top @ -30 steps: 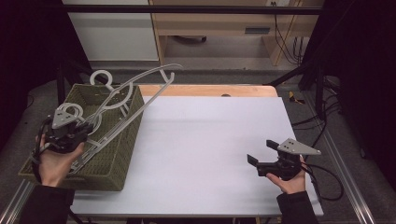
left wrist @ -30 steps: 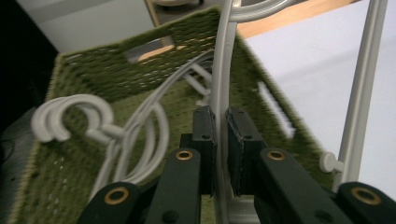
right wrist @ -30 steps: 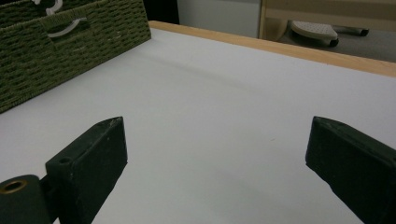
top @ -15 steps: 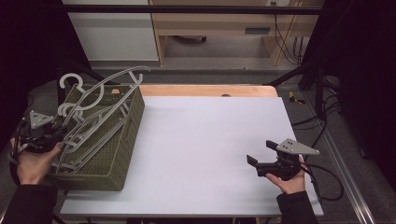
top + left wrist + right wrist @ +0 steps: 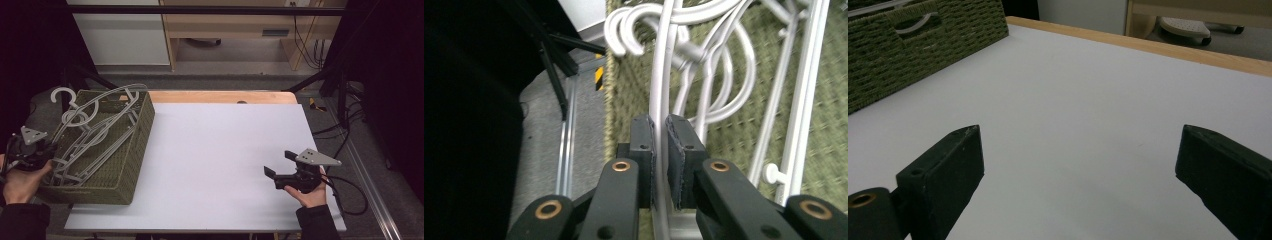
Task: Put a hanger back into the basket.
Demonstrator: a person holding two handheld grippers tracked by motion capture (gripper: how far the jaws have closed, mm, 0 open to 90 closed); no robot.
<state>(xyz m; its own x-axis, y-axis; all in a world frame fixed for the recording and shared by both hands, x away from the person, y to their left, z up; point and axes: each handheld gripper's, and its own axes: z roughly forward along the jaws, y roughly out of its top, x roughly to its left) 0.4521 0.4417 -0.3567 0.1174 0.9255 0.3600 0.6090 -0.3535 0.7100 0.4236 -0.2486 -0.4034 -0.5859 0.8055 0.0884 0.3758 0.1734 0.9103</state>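
Two grippers: my left gripper (image 5: 42,152) clamps hanger (image 5: 95,125) at basket (image 5: 127,165) left edge; right gripper (image 5: 280,167) wide, empty, over bare table (image 5: 220,150) lower right.

We pulled our left gripper (image 5: 31,150) toward the table's left edge, and the grey hangers (image 5: 92,130) it pinches sank lower into the green basket (image 5: 127,165).

Big white table top (image 5: 225,160) takes up most of the scene, with a strip of bare wood (image 5: 225,96) running along its far edge. Past that there's a grey floor, a white cabinet (image 5: 120,35) on the far left, and some light wooden furniture (image 5: 235,25) next to it. Black cables (image 5: 305,35) hang down at the far right. Dark frame posts stand on both sides.
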